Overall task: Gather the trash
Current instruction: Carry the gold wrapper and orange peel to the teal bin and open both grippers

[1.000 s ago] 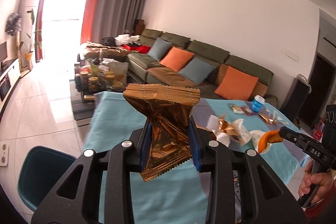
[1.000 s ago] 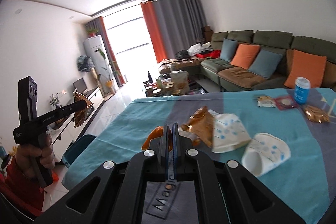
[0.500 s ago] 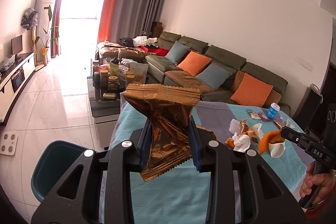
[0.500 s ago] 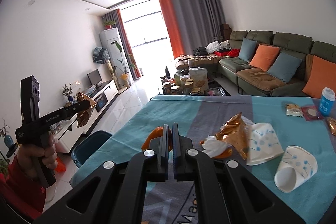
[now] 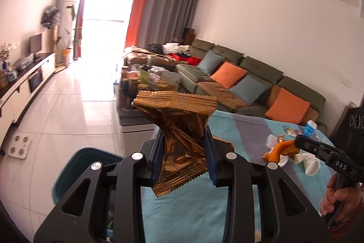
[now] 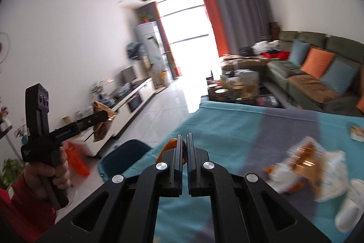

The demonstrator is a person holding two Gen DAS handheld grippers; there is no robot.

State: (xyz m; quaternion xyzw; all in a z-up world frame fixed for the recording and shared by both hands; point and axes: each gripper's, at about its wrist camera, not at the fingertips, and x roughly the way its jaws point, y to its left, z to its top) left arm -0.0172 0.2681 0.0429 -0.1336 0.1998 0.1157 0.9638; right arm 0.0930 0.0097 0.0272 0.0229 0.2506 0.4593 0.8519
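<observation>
Left gripper (image 5: 183, 156) jaws clenched on a crumpled gold foil wrapper (image 5: 179, 131); right gripper (image 6: 184, 147) jaws pinched an orange peel (image 6: 169, 146) — both above the bench (image 6: 227, 126) edge, teal bin (image 5: 75, 170) interior unseen.

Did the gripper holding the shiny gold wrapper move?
Yes. The left gripper swung left with its gold wrapper: the teal bin looms nearer, the sofa slid right.

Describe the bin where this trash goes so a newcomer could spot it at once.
Find the table with the teal cloth. At its near corner on the window side, down on the white tiled floor, stands the dark teal bin. It is the only open-topped tub there; the orange bag beside it is soft and crumpled.
</observation>
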